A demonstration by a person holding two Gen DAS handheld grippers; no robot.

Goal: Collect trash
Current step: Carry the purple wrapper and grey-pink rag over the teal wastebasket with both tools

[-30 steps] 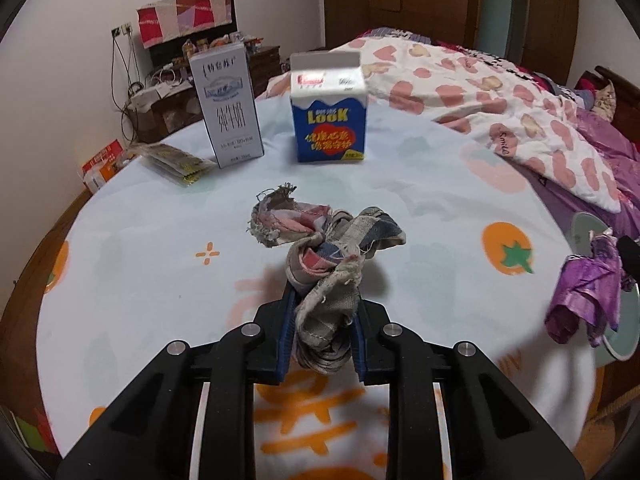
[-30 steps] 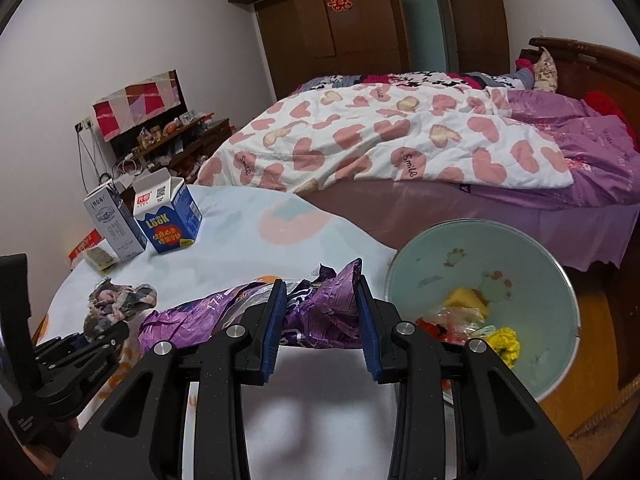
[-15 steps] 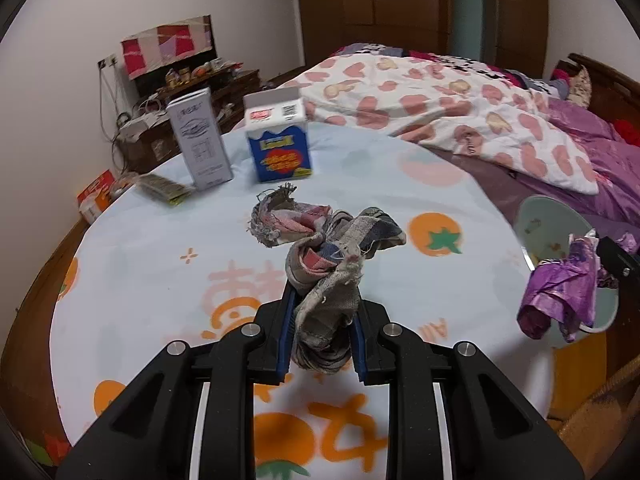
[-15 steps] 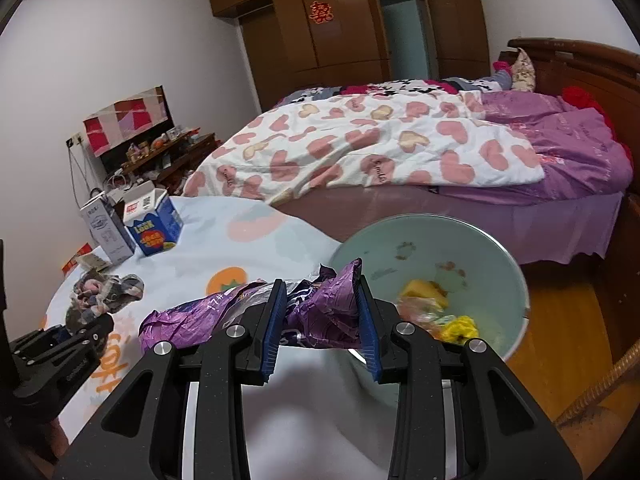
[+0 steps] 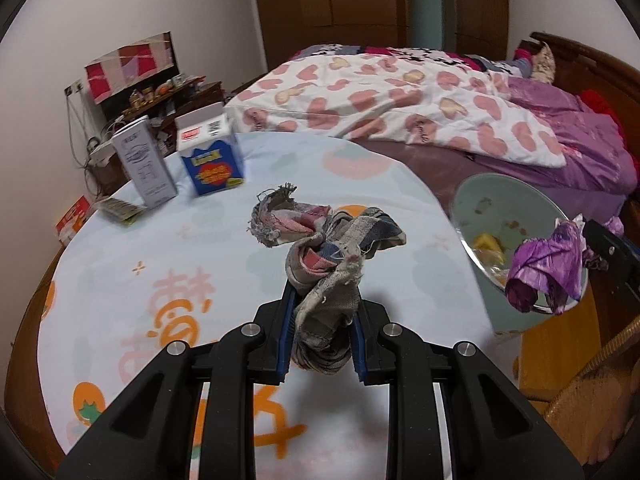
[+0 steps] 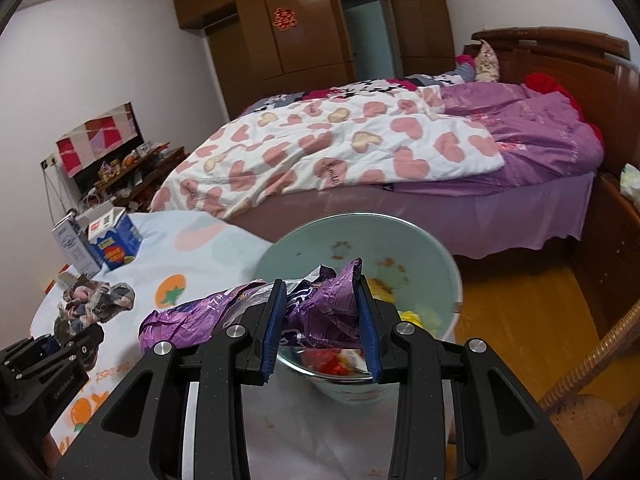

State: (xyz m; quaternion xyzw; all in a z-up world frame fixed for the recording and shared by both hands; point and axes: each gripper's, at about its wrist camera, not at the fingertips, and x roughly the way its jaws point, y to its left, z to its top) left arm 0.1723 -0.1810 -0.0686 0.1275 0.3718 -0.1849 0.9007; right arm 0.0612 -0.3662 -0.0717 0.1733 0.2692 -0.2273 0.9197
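My left gripper is shut on a frayed, crumpled cloth rag, held above the round table's printed cloth. My right gripper is shut on a crinkled purple foil wrapper, which hangs over the near rim of a pale green trash bin. The bin holds yellow and red scraps. In the left wrist view the wrapper and the bin sit at the right, beside the table's edge. The rag and the left gripper show at the lower left of the right wrist view.
A white milk carton and a blue carton stand at the table's far side, with a flat yellow packet beside them. A bed with a heart quilt lies behind the bin. A wicker chair edge is at right.
Both grippers have moved to the right with their loads. The bin has come into the left wrist view, and the purple wrapper now hangs over the bin's rim.
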